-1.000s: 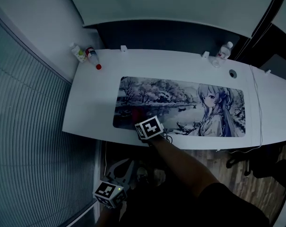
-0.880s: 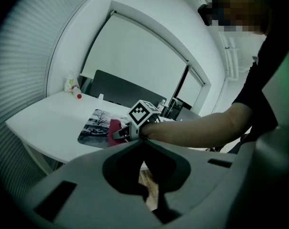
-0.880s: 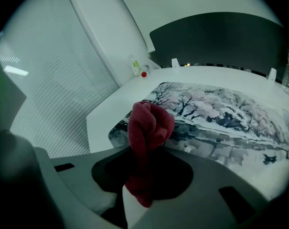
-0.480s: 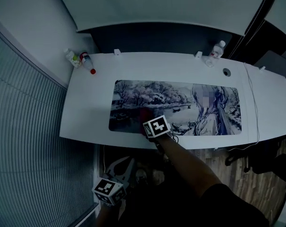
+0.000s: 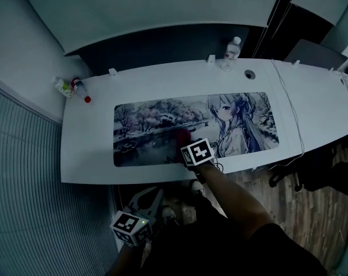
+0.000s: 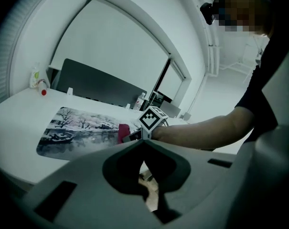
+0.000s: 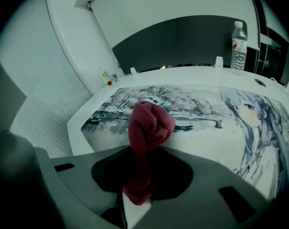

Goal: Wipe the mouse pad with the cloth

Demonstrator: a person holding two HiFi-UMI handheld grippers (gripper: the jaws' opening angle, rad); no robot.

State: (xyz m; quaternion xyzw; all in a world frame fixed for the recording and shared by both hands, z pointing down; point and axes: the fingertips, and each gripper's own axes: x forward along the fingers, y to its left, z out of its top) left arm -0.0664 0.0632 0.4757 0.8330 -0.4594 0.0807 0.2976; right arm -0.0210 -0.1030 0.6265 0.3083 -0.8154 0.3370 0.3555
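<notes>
Right hand-held gripper (image 7: 137, 185) clamps the cloth (image 7: 149, 120) on the pad (image 5: 145, 128); left hand-held gripper (image 6: 143, 146) hangs closed, empty, below the counter (image 5: 87, 160).

Dim room, white desk (image 5: 87, 148), dark back panel (image 5: 162, 48), ribbed blinds (image 5: 24, 188) at left, wooden floor (image 5: 309, 211).

The head view looks steeply down from above on the whole white table (image 5: 87, 154), with the mouse pad (image 5: 156, 122) full length at mid-frame. The right tool (image 5: 184, 140) view sits low and close over the mouse pad's near edge, facing across it to the water bottle (image 7: 238, 41) and the wall behind. The left tool (image 5: 152, 197) view rides off the table's near edge, facing across it at a shallow angle. All three share the mouse pad's left end
</notes>
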